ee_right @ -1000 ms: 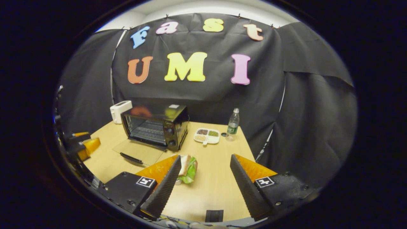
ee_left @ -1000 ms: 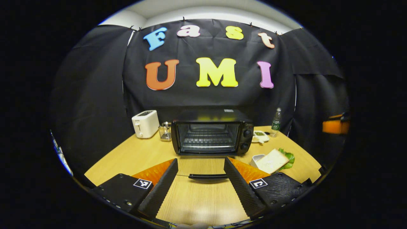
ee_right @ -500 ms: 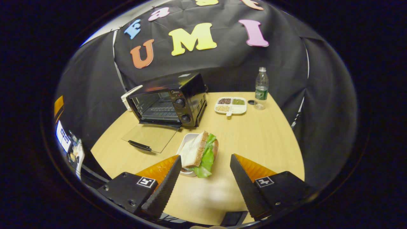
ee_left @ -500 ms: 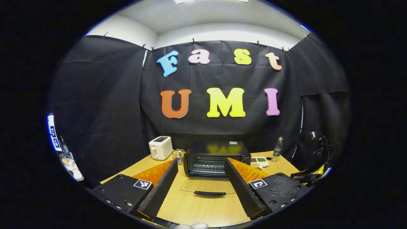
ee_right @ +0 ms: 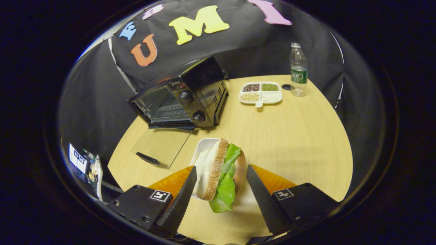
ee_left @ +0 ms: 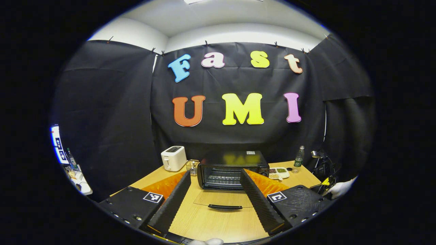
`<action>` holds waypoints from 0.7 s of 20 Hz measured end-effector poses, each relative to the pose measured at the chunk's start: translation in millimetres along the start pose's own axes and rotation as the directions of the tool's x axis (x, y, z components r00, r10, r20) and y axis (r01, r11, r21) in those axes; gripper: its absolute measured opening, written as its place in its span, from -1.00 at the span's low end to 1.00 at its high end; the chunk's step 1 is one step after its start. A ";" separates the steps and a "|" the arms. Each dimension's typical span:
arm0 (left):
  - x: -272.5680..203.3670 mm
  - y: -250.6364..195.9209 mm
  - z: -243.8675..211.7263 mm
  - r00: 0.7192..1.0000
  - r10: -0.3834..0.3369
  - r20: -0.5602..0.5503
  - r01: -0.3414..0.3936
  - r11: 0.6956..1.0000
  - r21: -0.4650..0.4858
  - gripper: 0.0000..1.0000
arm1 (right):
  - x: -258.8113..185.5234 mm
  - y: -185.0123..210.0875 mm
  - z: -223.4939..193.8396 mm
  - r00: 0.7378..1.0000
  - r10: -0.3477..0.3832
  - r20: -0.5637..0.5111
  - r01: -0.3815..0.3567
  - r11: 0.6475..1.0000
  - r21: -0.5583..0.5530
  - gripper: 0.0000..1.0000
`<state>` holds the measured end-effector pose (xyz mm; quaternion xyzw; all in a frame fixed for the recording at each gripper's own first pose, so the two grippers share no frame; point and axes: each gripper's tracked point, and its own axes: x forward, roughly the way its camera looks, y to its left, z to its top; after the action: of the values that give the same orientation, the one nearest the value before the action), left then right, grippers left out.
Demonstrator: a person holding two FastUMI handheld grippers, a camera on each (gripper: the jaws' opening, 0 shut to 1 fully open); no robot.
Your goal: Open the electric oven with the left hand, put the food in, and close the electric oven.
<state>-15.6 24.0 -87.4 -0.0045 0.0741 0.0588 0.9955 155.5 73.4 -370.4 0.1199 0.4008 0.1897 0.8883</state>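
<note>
The black electric oven [ee_left: 233, 169] [ee_right: 184, 96] stands on the wooden table with its glass door [ee_left: 223, 200] [ee_right: 158, 147] folded flat onto the tabletop and its rack showing. My left gripper [ee_left: 213, 200] hangs open in front of the door, back from the oven, with nothing between its fingers. A sandwich [ee_right: 223, 172] of bread and green lettuce rests on a small white dish [ee_right: 201, 149] to the right of the door. My right gripper [ee_right: 219, 200] is open, with a finger on either side of the sandwich and a gap between each finger and the bread.
A white toaster [ee_left: 173, 158] and a small wire basket [ee_left: 192, 166] stand left of the oven. A divided white tray [ee_right: 260, 92] [ee_left: 279, 173] of grains and a water bottle [ee_right: 298, 69] [ee_left: 299, 157] sit at the far right. A person's gloved hand [ee_left: 340, 189] is at the right edge.
My right gripper has dropped and moved forward until its fingers straddle the sandwich. My left gripper has pulled up and back from the open oven door, then held still.
</note>
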 end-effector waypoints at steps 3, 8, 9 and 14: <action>6.1 2.9 -1.3 1.000 -0.018 -0.008 0.018 1.000 0.002 0.91 | 7.5 2.7 -5.3 0.999 0.018 -0.040 -0.016 0.999 0.037 0.52; 12.3 11.0 -7.9 0.999 -0.035 -0.022 0.034 0.999 -0.017 0.91 | 5.2 10.5 1.1 0.997 0.062 -0.047 -0.054 0.987 0.151 0.00; 13.7 12.7 -9.8 0.999 -0.037 -0.028 0.036 0.999 -0.021 0.91 | 3.2 14.1 1.4 0.997 0.066 -0.049 -0.057 0.986 0.160 -0.17; 17.9 23.9 -11.7 0.997 -0.076 -0.029 0.075 0.997 -0.033 0.91 | -13.7 32.7 18.5 1.000 0.029 0.004 -0.029 0.992 0.120 -0.30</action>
<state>-2.6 49.6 -101.6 -0.0240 0.0881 0.0224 0.9956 153.4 95.8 -337.3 0.1789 0.4086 0.1782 0.8771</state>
